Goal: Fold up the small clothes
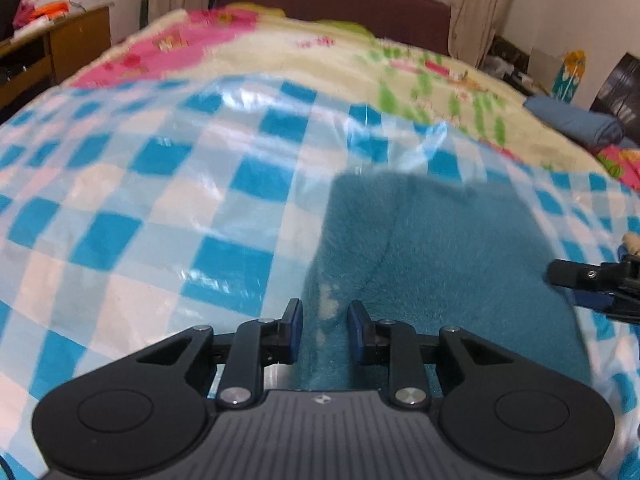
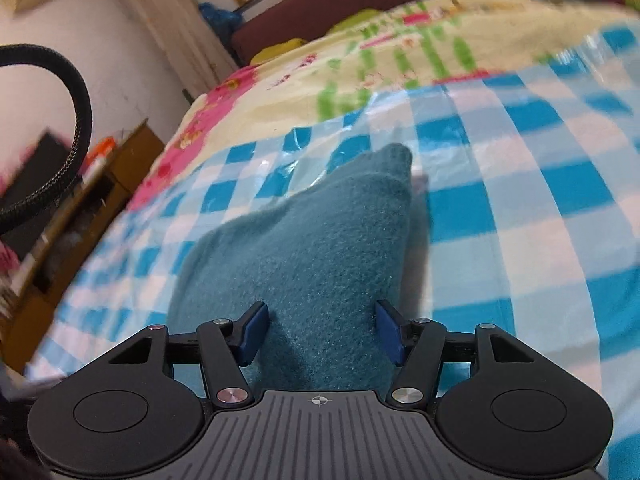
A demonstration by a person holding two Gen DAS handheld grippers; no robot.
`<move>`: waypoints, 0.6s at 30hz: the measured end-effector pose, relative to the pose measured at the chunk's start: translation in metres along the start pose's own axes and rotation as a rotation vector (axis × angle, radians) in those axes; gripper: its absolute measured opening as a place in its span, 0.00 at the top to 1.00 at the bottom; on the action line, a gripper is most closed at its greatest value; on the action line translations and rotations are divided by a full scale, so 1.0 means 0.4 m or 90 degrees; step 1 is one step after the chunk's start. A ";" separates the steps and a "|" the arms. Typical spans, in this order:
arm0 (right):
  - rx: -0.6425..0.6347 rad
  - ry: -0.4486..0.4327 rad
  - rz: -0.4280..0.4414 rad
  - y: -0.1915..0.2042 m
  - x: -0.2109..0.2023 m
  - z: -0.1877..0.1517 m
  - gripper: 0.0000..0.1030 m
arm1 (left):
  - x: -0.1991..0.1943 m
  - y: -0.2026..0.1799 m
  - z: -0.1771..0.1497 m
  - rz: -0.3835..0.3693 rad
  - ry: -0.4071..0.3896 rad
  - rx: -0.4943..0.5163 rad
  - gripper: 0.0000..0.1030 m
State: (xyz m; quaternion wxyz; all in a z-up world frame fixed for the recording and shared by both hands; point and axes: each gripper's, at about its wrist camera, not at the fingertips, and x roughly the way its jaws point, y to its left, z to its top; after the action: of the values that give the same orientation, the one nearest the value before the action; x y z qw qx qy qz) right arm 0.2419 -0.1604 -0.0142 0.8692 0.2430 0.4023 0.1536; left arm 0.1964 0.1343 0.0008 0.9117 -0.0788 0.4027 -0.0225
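So from the left wrist camera, the left claw [image 1: 324, 330] was low over the near edge of a fuzzy teal garment [image 1: 436, 264], jaws parted with a bit of the fabric's edge showing in the gap, nothing pinched yet as far as I could tell. The garment was lying mostly flat on a blue-and-white checkered plastic sheet [image 1: 140, 184] spread over the bed [image 1: 304, 60], which I'd guess was there to give a smooth, clean folding surface on top of the flowery blanket. Off at the right edge you could just see the right claw [image 1: 576, 280] poking in by the far side of the same garment. Back on the bed's right corner sat a folded blue item [image 1: 576, 120], probably one already done, but that's me guessing.

From the right wrist camera, the right claw [image 2: 322, 330] was wide open with the teal garment [image 2: 304, 248] running up between the fingers, bunched into a raised ridge that tapered to a point farther out on the checkered sheet [image 2: 520, 208]. The pads weren't squeezing it, there was visible space either side. My read: both hands were lining up on opposite edges so they could grab and lift together for a fold. Fleece that thick looked likely to slump or slip if only a thin bit got pinched. A wooden cabinet [image 2: 80, 216] sat beside the bed on the left.
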 end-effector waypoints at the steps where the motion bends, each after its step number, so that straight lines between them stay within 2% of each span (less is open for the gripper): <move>1: 0.009 -0.013 0.004 -0.009 -0.014 0.014 0.43 | -0.015 -0.005 0.004 0.007 -0.014 0.007 0.69; 4: 0.014 -0.061 -0.012 -0.033 -0.040 0.073 0.42 | -0.051 -0.025 0.018 0.011 -0.050 0.024 0.69; 8: 0.052 -0.060 -0.044 -0.073 0.033 0.155 0.41 | -0.073 -0.068 0.023 -0.054 -0.068 0.031 0.69; 11: 0.073 -0.035 -0.060 -0.094 0.115 0.190 0.41 | -0.067 -0.115 -0.011 -0.127 -0.048 0.065 0.69; 13: 0.074 -0.007 -0.050 -0.099 0.162 0.201 0.44 | -0.035 -0.139 -0.052 -0.136 -0.008 0.100 0.69; 14: 0.072 0.003 -0.041 -0.101 0.179 0.206 0.50 | -0.019 -0.142 -0.072 -0.127 0.001 0.114 0.69; 15: 0.074 0.010 -0.037 -0.102 0.192 0.210 0.73 | -0.008 -0.137 -0.089 -0.126 0.001 0.118 0.68; 18: 0.109 0.006 -0.038 -0.117 0.217 0.228 0.88 | -0.003 -0.105 -0.088 -0.148 0.012 0.081 0.70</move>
State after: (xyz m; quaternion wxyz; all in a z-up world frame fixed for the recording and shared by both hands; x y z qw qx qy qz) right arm 0.3703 -0.1867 -0.0431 0.8476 0.3032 0.4253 0.0938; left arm 0.1705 0.0886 -0.0149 0.9022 -0.0669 0.3971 -0.1543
